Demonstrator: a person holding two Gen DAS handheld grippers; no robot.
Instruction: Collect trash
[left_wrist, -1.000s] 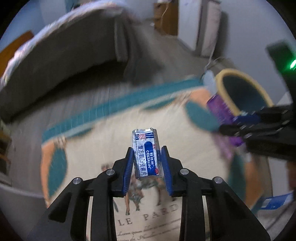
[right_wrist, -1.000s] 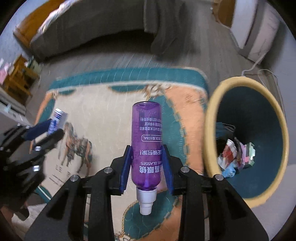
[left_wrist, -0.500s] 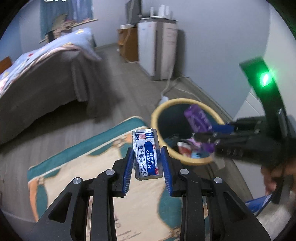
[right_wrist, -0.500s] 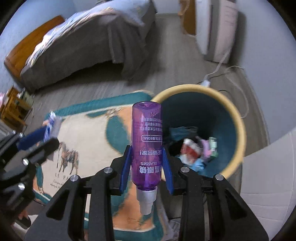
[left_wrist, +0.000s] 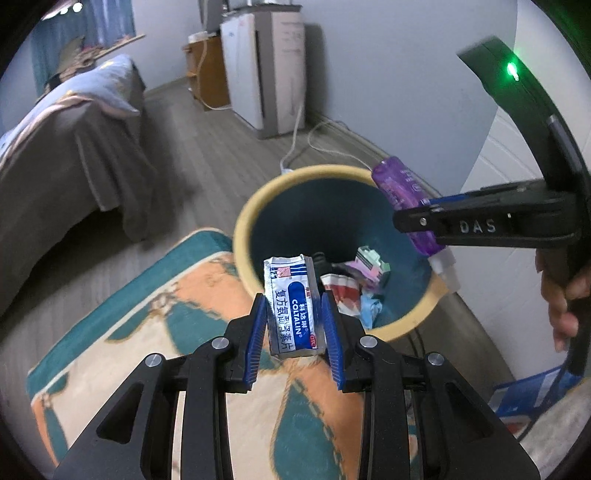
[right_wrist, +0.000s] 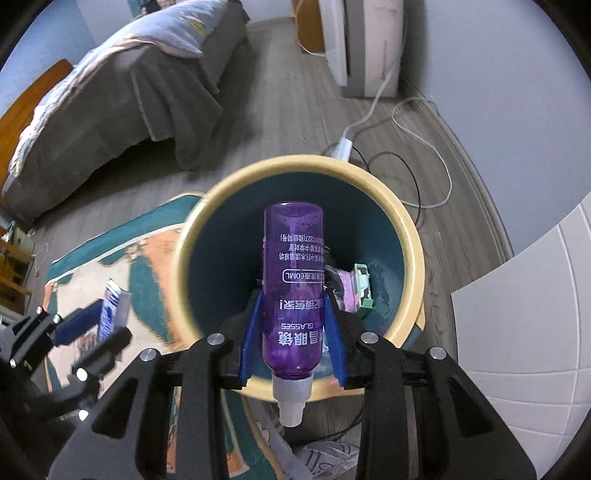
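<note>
Over the rug's (left_wrist: 155, 332) far corner, just short of the bin, the left tool (left_wrist: 293, 325) is clenched on a small white-and-blue medicine box (left_wrist: 291, 306), held upright between its blue pads. Beside the rug on the wooden floor stands the yellow-rimmed bin (right_wrist: 369, 184), with crumpled wrappers and packets lying at its bottom. Above its open mouth the right tool (right_wrist: 293, 325) grips a purple spray bottle (right_wrist: 293, 280), nozzle end toward the hand.

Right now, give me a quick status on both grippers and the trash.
Left gripper shut on medicine box. Right gripper shut on purple bottle, over trash bin. Nothing blocking the bin mouth.
</note>
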